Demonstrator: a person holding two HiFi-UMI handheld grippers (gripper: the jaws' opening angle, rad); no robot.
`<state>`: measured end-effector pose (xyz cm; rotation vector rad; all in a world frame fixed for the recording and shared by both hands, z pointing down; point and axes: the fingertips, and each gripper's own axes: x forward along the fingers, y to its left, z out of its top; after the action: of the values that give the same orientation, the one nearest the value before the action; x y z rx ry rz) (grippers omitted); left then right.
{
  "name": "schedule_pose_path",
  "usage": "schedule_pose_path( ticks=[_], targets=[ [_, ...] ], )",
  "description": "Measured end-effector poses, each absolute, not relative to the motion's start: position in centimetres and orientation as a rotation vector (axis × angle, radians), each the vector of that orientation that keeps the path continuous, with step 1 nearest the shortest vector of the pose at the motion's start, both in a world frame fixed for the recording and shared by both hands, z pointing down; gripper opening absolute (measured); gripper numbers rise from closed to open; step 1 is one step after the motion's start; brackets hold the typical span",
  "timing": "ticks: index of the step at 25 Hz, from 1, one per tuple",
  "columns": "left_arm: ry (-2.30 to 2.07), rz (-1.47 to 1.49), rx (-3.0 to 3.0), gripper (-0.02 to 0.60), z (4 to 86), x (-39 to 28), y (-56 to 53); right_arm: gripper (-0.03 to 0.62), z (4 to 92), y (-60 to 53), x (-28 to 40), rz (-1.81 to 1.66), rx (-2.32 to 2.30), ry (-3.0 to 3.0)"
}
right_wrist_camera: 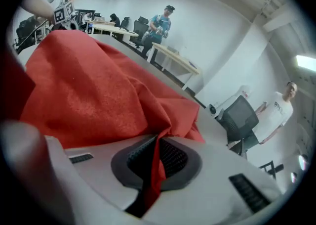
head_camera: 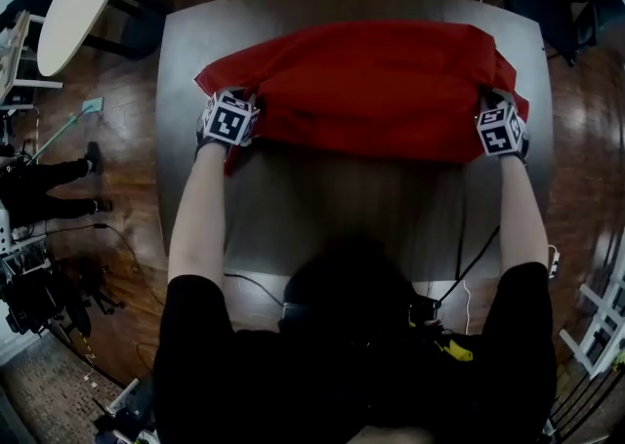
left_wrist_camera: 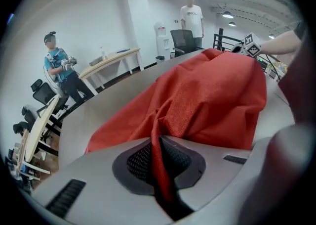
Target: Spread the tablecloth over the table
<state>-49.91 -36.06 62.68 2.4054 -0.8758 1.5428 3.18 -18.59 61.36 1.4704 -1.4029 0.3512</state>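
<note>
Two tools are clamping one red tablecloth (head_camera: 371, 91). The left tool (left_wrist_camera: 159, 167) is pinching a fold at the cloth's near-left corner between closed jaws. The right tool (right_wrist_camera: 152, 167) is pinching the near-right corner the same way. The tablecloth is lying bunched across the far half of the grey bench (head_camera: 332, 213), stretching between both tools.

The red tablecloth (head_camera: 376, 91) is bunched up and folded over itself across the far half of the grey bench (head_camera: 342, 227), with its near edge lifted at both corners.
</note>
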Motion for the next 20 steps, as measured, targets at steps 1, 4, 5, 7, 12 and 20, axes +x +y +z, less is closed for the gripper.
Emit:
schedule_pose_path(
  ticks=[1, 4, 5, 7, 12, 20],
  targets=[
    [-0.902, 1.551, 2.413, 0.023, 62.9, -49.7, -36.2, 0.012, 62.1, -18.5, 3.1, 0.388, 1.469, -1.406],
    [-0.983, 1.515, 2.451, 0.085, 62.0, -49.7, -36.8, 0.075, 62.4, -18.5, 3.7, 0.476, 1.554, -1.422],
    [-0.995, 1.463, 2.45, 0.114, 61.5, -49.9, -36.9, 0.129, 61.5, -18.6, 3.8, 0.48, 1.587, -1.446],
    [-1.006, 1.348, 2.454, 0.18, 59.7, -50.5, -36.8, 0.2, 59.1, -18.4, 3.8, 0.45, 1.627, -1.5],
    [-1.032, 1.339, 2.607, 0.224, 54.1, -51.8, -34.5, 0.202, 51.8, -15.1, 3.6, 0.252, 1.711, -1.54],
    [-0.758, 1.343, 2.798, 0.224, 52.1, -49.4, -24.0, 0.202, 51.0, -8.1, -7.7, 0.172, 1.576, -1.742]
  ],
)
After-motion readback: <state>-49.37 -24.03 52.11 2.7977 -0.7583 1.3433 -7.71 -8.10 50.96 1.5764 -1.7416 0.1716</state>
